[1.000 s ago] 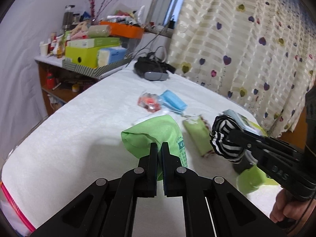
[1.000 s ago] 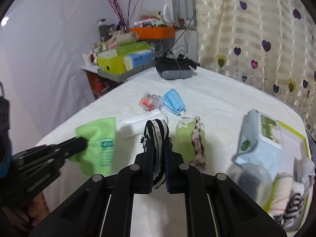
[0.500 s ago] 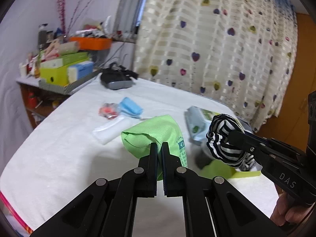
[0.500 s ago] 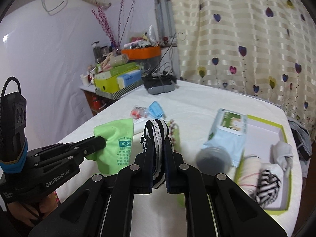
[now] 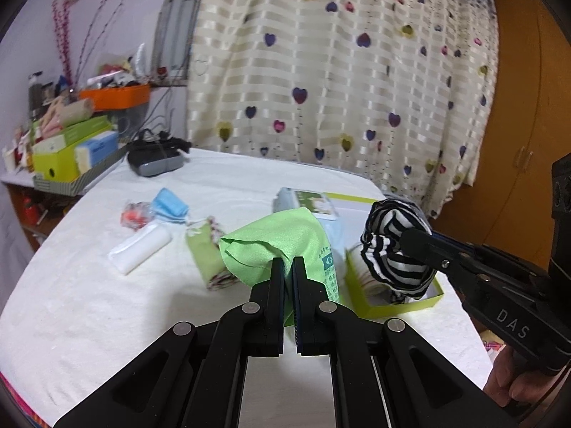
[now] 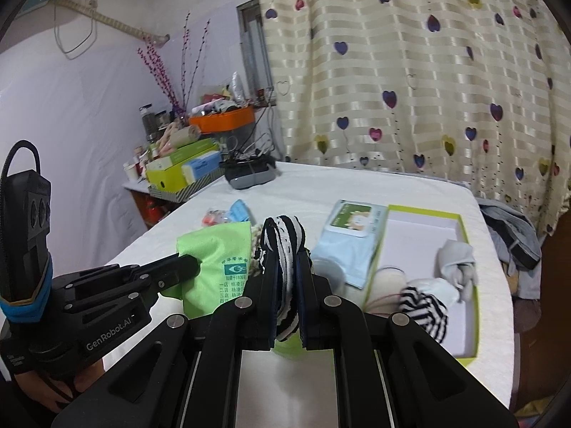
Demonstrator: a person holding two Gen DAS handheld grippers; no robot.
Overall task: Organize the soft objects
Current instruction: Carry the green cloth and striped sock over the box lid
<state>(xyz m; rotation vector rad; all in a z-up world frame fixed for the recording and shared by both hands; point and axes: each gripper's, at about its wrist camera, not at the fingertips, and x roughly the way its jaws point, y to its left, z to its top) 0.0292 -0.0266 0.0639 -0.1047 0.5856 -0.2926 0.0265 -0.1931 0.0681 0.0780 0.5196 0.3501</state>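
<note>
My left gripper (image 5: pixel 288 262) is shut on a light green cloth (image 5: pixel 282 246) and holds it above the white table; it also shows in the right wrist view (image 6: pixel 217 264). My right gripper (image 6: pixel 287 255) is shut on a black-and-white striped sock (image 6: pixel 282 242), which hangs over the near end of the green-rimmed box (image 6: pixel 464 221) in the left wrist view (image 5: pixel 396 246). The box holds another striped sock (image 6: pixel 424 306), a grey sock (image 6: pixel 456 260) and a cream roll (image 6: pixel 389 278).
A wet-wipes pack (image 6: pixel 353 239) lies left of the box. On the table (image 5: pixel 89 303) lie a white packet (image 5: pixel 141 251), a green floral pouch (image 5: pixel 210 256), a blue mask (image 5: pixel 169 208), a red packet (image 5: pixel 134 215) and a black headset (image 5: pixel 155 160). Cluttered shelf far left.
Both grippers have swung right with their loads, from above the scattered items toward the green-rimmed box. The striped sock now hangs over the box's near end.
</note>
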